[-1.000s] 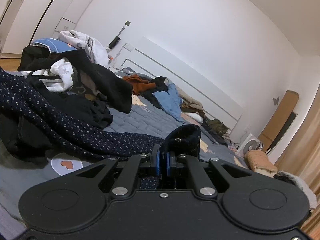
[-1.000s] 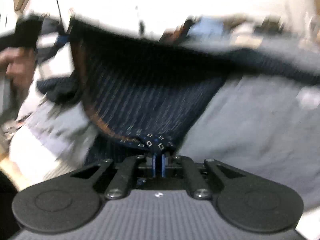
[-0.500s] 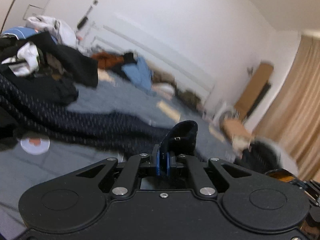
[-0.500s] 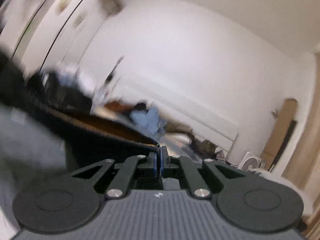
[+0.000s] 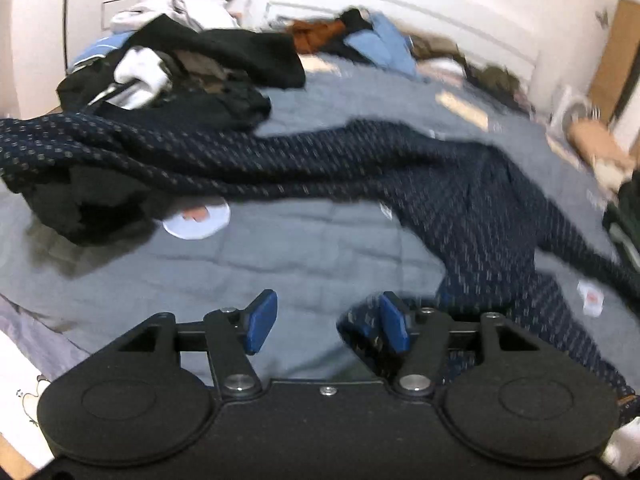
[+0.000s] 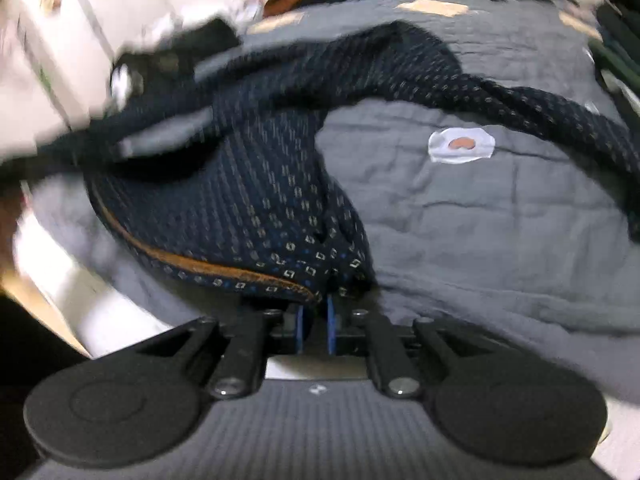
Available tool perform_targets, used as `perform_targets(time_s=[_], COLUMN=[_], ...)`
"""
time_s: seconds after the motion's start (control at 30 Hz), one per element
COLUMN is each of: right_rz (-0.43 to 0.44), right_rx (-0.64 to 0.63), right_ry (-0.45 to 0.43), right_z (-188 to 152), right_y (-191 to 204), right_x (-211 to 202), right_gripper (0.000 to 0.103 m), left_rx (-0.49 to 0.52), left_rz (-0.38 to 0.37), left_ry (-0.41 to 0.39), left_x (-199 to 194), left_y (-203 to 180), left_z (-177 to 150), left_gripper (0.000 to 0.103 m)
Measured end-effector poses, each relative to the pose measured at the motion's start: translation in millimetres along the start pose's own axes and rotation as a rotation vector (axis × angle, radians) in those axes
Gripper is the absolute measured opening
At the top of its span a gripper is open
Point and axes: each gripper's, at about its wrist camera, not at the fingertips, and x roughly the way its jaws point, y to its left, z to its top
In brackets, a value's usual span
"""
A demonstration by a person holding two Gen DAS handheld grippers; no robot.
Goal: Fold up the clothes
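left claw (image 5: 326, 322) just opened, dropped navy garment (image 5: 460, 200) | right claw (image 6: 313, 322) barely parted, hem between | quilt (image 5: 300, 256) bare ahead

My left gripper (image 5: 327, 322) has just been opening: its blue pads (image 5: 261, 321) stand apart over the grey quilt (image 5: 280, 256). A fold of the navy patterned garment (image 5: 460, 196) lies against the right pad, not clamped. The garment trails across the quilt toward its left edge. A heap of dark and white clothes (image 5: 192, 68) sits at the far left corner; a heart patch (image 5: 198, 220) shows just beneath the garment.
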Motion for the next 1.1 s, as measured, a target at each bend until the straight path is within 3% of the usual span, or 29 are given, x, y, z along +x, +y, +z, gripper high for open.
perform_targets(time_s=[0.2,0.27,0.43,0.53,0.63,0.83,1.1], right_rz=[0.139,0.096,-0.079,-0.243,-0.302,-0.139,-0.15], right_rx=[0.14,0.14,0.214,0.254,0.363,0.785,1.031], right_ry=[-0.174,-0.221,-0.292,-0.338,-0.364,-0.415,-0.487], right_z=[27,40,71,83,80,52,38], right_y=[-13,-18,-44,-73,-110,-177,-214], right_x=[-35,-34,-13,-3,-5,-13,-8], right_gripper=[0.037,0.043,0.044,0.044,0.044,0.044,0.044], left_rx=[-0.068,-0.045,0.031,0.05,0.055,0.053,0.116], left_rz=[-0.109,-0.12,-0.154,-0.158,-0.156,-0.166,-0.194], left_ry=[-0.064,-0.087,-0.106,-0.089,-0.079,-0.079,-0.077], left_x=[-13,-13,-10,-4,1,6,10], left_y=[5,-4,-31,-38,-40,-47,-73], left_z=[8,7,2,-1,-2,1,-2], left_gripper=[0.056,0.056,0.057,0.057,0.057,0.057,0.057])
